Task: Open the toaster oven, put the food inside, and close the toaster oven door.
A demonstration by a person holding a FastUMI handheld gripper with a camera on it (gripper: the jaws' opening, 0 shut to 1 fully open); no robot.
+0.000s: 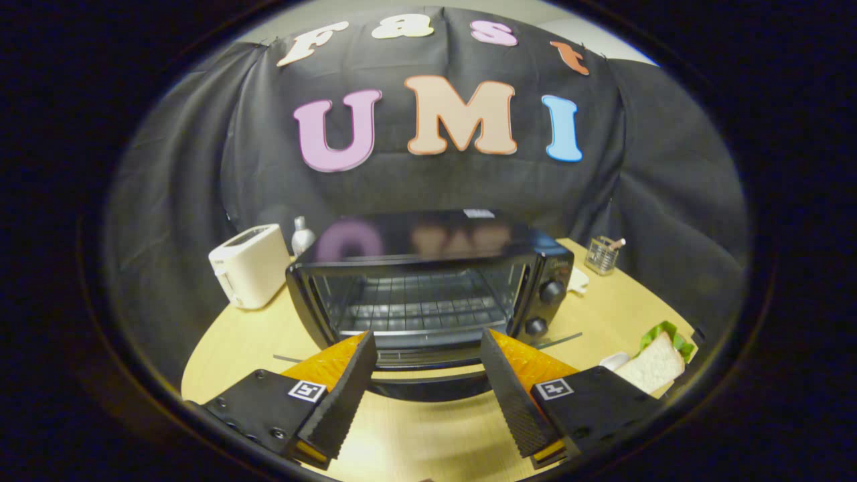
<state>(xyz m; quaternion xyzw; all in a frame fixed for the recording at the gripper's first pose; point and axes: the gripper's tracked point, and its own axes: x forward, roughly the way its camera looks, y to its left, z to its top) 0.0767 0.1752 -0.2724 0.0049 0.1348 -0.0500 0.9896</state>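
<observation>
The toaster oven [435,288] is black and shiny, with a glossy top that reflects the wall behind it. It stands in the middle of the round wooden counter [602,314], just ahead of the claw [428,348]. Its door [435,375] is folded down toward the claw, so the inside is open to see: a wire rack [422,301] lies across the chamber. Two round knobs [543,308] sit one above the other on the right side of the oven front.

The claw is open, its two dark ribbed fingers [341,395] spread wide apart and holding nothing. The lowered door lies between and just beyond the fingertips.

The food, a sandwich [653,361] of white bread with green lettuce, lies on the counter to the right of the claw, beside the right finger and well apart from the oven.

To the left of the oven stands a white toaster [251,264], and a small pale bottle [302,235] is behind it, between toaster and oven. To the right, behind the oven, a small wire holder [600,254] stands near the edge of the counter. Nothing lies between the fingers and the oven opening.
</observation>
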